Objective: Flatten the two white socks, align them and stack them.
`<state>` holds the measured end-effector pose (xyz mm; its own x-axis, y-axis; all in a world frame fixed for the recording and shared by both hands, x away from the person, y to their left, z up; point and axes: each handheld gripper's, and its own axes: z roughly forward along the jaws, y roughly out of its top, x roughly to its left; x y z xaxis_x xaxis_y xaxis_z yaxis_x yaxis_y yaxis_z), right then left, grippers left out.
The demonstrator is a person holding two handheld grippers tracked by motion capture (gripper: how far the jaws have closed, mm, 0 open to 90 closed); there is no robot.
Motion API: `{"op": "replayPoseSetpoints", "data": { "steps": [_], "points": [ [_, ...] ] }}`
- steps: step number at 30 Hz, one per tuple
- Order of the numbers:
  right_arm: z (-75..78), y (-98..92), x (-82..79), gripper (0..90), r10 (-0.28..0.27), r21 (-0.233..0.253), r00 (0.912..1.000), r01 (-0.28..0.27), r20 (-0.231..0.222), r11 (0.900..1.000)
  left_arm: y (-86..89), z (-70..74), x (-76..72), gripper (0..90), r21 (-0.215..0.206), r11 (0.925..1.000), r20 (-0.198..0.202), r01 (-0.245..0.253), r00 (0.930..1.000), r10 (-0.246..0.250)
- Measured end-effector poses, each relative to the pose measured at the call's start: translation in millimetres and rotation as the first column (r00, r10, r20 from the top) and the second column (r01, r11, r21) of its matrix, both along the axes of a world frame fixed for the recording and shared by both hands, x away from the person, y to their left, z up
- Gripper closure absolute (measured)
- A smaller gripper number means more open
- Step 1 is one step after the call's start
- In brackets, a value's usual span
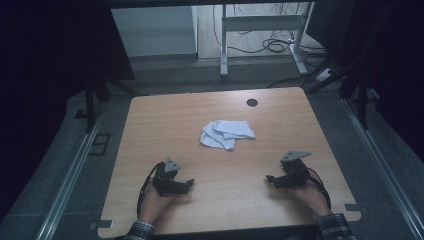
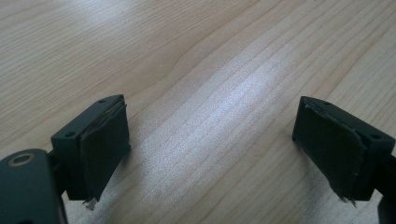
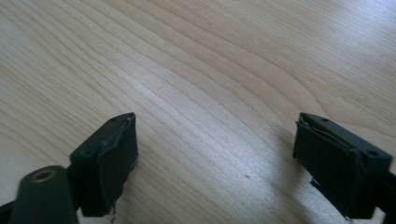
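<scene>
Two hand-held grippers rest on a wooden worktop, a crumpled white cloth lying beyond them.

The left gripper and right gripper each have jaws spread wide, holding nothing. The cloth sits mid-worktop, well apart from both. Nothing blocks the way; a round cable hole lies farther back. Pinching one loose fold might drag the cloth instead of lifting it.

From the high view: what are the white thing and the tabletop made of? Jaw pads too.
White cloth: soft fabric, probably cotton or terry; it lies crumpled in loose folds. Table: light wood or wood-look laminate, smooth with a slight sheen; grain lines show. Pads: matte black, seemingly rubber or foam sheet; edges look frayed and peeling.
</scene>
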<state>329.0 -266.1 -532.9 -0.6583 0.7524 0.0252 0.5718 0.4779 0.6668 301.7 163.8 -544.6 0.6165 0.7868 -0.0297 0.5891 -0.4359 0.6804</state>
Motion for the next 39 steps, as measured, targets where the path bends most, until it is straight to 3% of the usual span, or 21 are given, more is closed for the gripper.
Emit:
{"op": "replayPoseSetpoints", "data": {
  "steps": [4,13,19,30,39],
  "points": [
    [8.0,1.2,7.1,23.1,-0.002,0.052,0.9996,0.004,-0.03,0.999,0.0,0.0,0.1,11.1,0.0,1.0,0.0,0.0,1.0,0.0],
    [17.2,13.8,29.5,27.7,0.02,0.046,0.9978,-0.017,-0.064,0.999,-0.3,-0.1,-0.2,11.1,-0.003,1.0,-0.002,-0.004,1.0,0.004],
    [27.4,25.6,46.7,31.1,0.037,0.061,0.9982,-0.034,-0.048,0.998,-0.2,-0.1,-0.2,11.0,-0.003,1.0,-0.002,-0.003,1.0,0.003],
    [47.6,72.7,94.5,49.7,0.096,0.027,0.9954,-0.096,-0.005,0.995,-0.5,0.2,0.8,11.0,0.001,1.0,-0.005,-0.002,1.0,0.002],
    [50.9,111.1,125.9,58.6,0.124,0.014,0.9922,-0.124,0.007,0.992,-1.0,0.0,1.8,11.0,0.002,1.0,-0.002,-0.001,1.0,0.001]
  ]
}}
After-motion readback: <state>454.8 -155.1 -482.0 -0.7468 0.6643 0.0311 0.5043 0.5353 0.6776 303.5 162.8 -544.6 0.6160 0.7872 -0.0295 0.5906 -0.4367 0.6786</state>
